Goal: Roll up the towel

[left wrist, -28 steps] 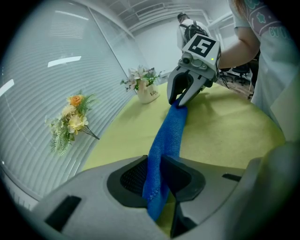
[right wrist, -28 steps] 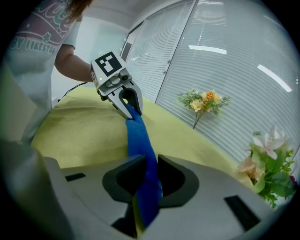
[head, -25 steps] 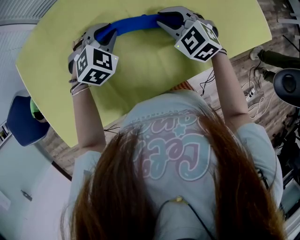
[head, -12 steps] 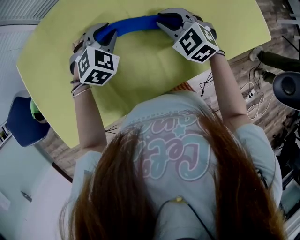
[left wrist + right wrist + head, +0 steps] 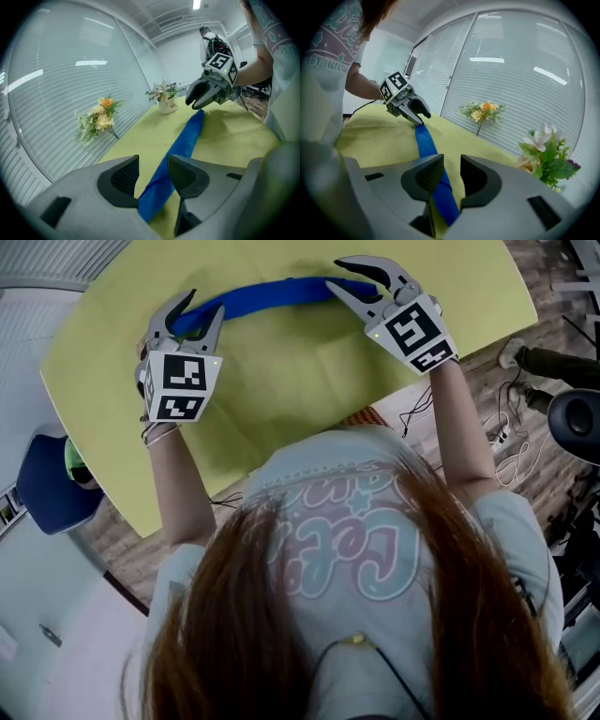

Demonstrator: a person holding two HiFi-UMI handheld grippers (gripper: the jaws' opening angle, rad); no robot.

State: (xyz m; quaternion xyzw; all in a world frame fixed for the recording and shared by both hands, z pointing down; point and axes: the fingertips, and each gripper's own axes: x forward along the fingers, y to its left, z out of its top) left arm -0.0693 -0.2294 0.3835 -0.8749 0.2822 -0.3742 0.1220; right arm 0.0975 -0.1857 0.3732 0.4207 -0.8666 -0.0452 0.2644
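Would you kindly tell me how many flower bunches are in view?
2: an orange bunch by the blinds, a pale potted bunch at the table's far end. More may be hidden.

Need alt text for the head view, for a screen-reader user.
A rolled blue towel lies across a yellow-green table, the left tongs at its left end, the right tongs at its right. Both tongs have just been opening and now stand open, the towel's ends between them unpinched. The person's hair and T-shirt fill the foreground.

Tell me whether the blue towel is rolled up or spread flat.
Rolled up: the blue towel lies as one long, narrow roll across the yellow-green table, with no flat part spread out.
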